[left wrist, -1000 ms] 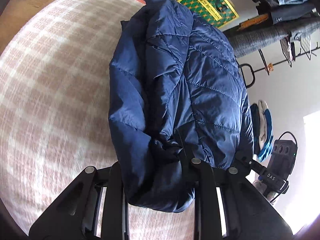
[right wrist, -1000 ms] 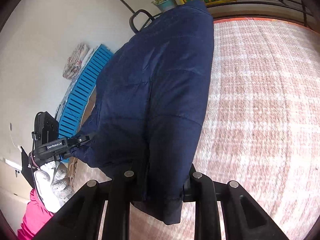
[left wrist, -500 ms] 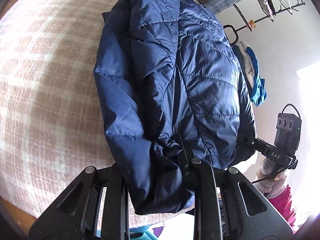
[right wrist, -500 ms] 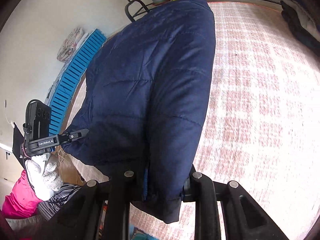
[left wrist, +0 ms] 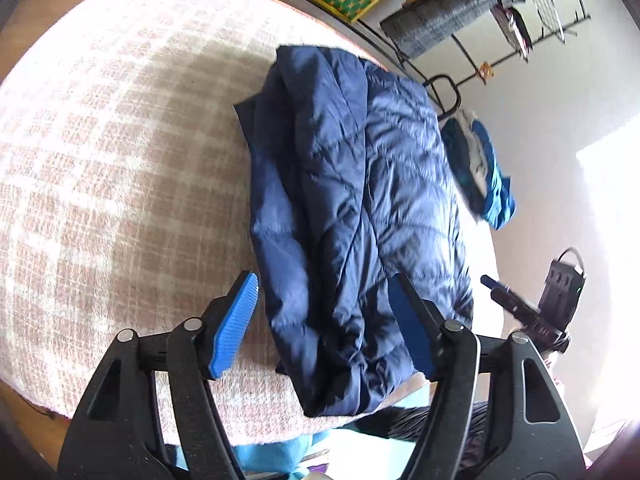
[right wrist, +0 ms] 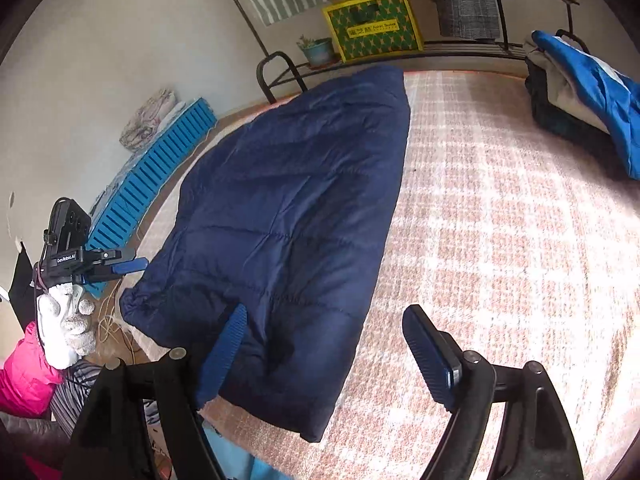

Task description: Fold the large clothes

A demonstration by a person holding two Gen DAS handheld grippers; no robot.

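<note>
A navy quilted jacket (left wrist: 352,216) lies folded lengthwise on the pink-and-white checked cloth (left wrist: 120,168), its near end at the table's front edge. My left gripper (left wrist: 324,312) is open above that near end, jaws wide apart, holding nothing. In the right wrist view the jacket (right wrist: 288,208) lies flat along the left side of the cloth (right wrist: 500,248). My right gripper (right wrist: 324,344) is open over the jacket's near corner, empty. The other gripper shows at the left in the right wrist view (right wrist: 96,264) and at the right in the left wrist view (left wrist: 532,312).
A blue-and-white garment pile (right wrist: 580,92) lies at the far right of the cloth, also in the left wrist view (left wrist: 480,176). A yellow-green box (right wrist: 372,26), a potted plant (right wrist: 318,50) and a clothes rack stand behind. A blue slatted crate (right wrist: 148,176) lies on the floor at left.
Both grippers have opened and let go of the jacket. The jacket, held up before, now lies flat on the cloth, and both grippers have drawn back from it.
</note>
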